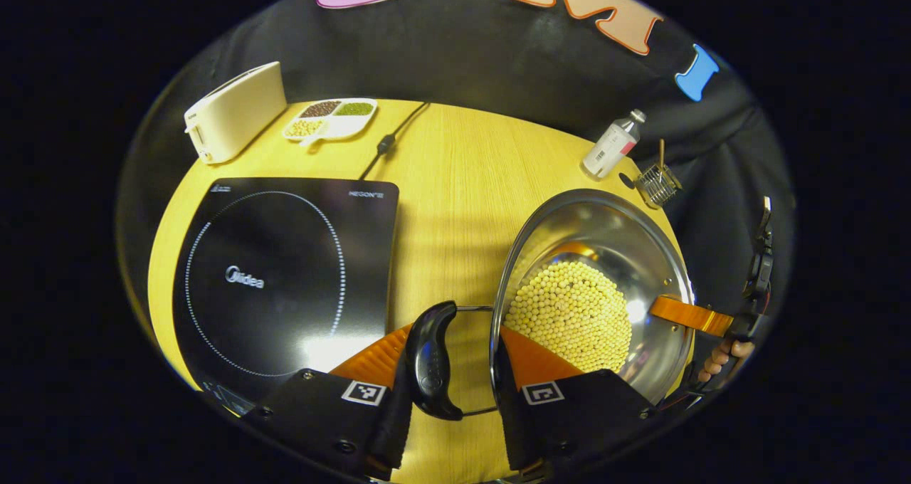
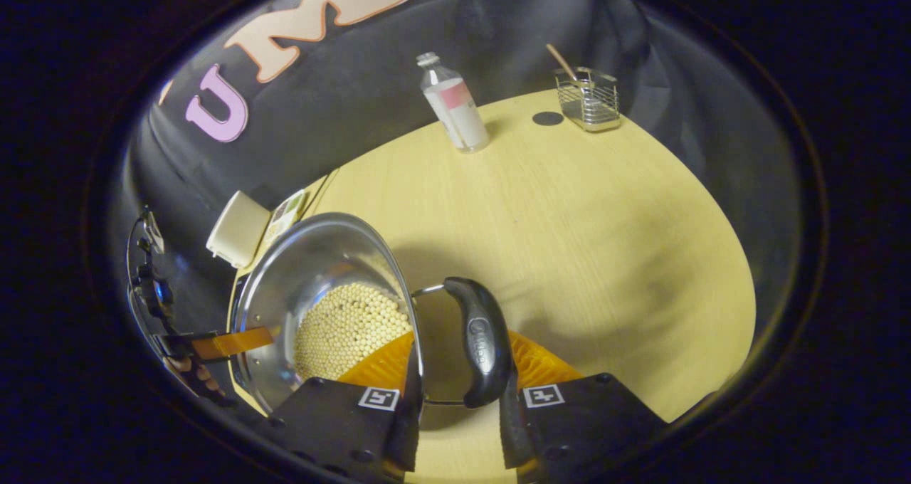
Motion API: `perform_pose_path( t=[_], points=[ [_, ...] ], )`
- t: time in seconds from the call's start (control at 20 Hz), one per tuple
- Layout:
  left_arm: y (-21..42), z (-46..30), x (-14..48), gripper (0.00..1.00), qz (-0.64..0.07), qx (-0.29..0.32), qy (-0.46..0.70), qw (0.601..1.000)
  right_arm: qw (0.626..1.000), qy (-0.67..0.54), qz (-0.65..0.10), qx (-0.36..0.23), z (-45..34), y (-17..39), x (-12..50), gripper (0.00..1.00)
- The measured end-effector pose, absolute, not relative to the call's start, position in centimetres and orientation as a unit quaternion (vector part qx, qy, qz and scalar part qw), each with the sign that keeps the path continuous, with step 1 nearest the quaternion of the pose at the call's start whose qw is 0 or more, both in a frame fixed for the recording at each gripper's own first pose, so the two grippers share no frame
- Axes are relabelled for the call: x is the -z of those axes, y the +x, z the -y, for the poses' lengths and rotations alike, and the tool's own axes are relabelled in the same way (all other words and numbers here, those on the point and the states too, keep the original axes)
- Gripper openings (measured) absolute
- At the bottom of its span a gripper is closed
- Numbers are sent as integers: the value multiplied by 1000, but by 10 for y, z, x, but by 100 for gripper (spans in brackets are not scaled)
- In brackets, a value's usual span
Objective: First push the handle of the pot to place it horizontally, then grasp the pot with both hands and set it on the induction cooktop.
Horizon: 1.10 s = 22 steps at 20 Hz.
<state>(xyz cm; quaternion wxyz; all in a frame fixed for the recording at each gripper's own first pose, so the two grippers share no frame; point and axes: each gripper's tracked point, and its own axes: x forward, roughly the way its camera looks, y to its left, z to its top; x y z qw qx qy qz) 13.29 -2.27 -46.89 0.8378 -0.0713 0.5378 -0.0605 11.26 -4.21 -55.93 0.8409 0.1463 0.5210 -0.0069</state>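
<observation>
A steel pot holding yellow beans is to the right of the black induction cooktop. My left gripper straddles the pot's near side. One finger presses the black loop handle and the other is inside the rim. My right gripper grips the opposite side of the pot the same way, with the black handle and rim between its fingers. The right gripper and a hand show across the pot. Whether the pot rests on the table or is lifted, I cannot tell.
On the wooden table a cream toaster and a divided dish of beans stand behind the cooktop, whose cord runs back. A bottle and a wire basket stand at the far edge.
</observation>
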Motion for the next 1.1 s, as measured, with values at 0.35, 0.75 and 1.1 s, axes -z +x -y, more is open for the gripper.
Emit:
perform_pose_path(
  t=[0.35,0.75,1.1],
  points=[
    [119,-16,435,55,-523,49,-76,848,845,151,-512,-12,-1,100,534,48],
    [128,-92,423,55,-516,67,-87,850,841,151,-519,3,-84,95,535,48],
    [152,-188,432,54,-523,92,-79,844,837,145,-526,32,-187,97,549,48]
  ],
)
